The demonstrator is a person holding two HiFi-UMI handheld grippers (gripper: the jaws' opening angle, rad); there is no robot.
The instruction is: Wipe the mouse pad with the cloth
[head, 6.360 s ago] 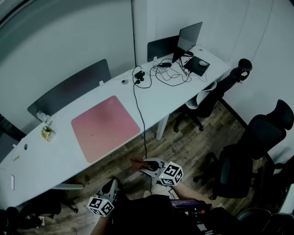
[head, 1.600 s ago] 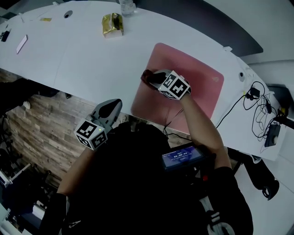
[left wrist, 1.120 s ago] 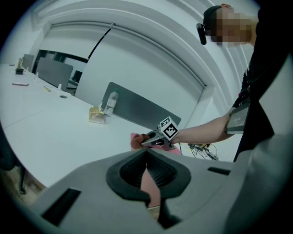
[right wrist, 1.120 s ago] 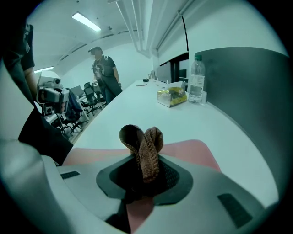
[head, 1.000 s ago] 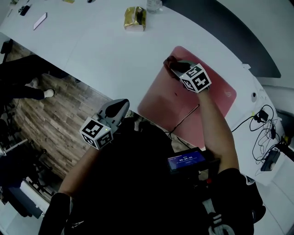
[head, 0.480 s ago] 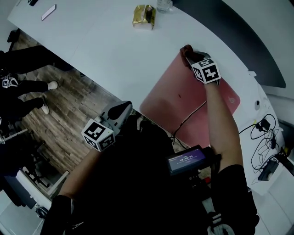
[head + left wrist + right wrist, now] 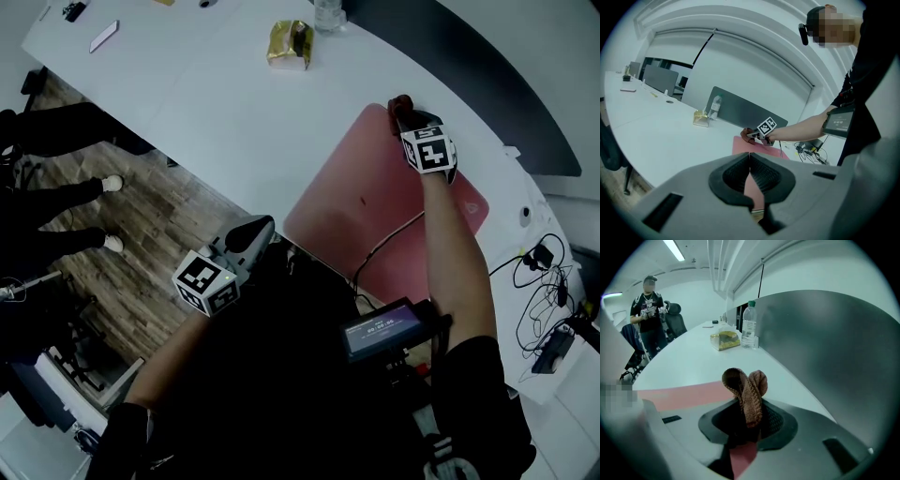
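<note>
Your right hand-held gripper [image 7: 408,114] is clenched on the cloth [image 7: 745,390], which is pinched as a brown wad between the jaws with a loop sticking up above them. It sits at the far-left corner of the pink mouse pad [image 7: 375,216], right at the edge where the pad meets the white desk [image 7: 187,103].

Risks from here:
- Overshoot. You're at the corner, so any more push in that direction takes the cloth off the pad onto bare desk and wipes nothing.
- Poor contact. The cloth is bunched, not spread. I can't tell from the head view whether fabric or jaw tips meet the pad, prob. fabric. If it's the tips, you scrape instead of wiping.
- Pad shift. Your left hand-held gripper [image 7: 255,231] is closed on nothing and hangs off the desk's near edge, so nothing pins the pad. A drag back twd you may slide it or curl the corner.
- The cable [image 7: 389,239] lying across the pad could snag on a return stroke.

The bottle [image 7: 749,326] and snack packet [image 7: 725,340] stand well apart, so low risk there.

Vs 1.6 s ago: the right gripper has gone from the pad's near-left area up along the left edge to the far corner. The left one has barely moved.
</note>
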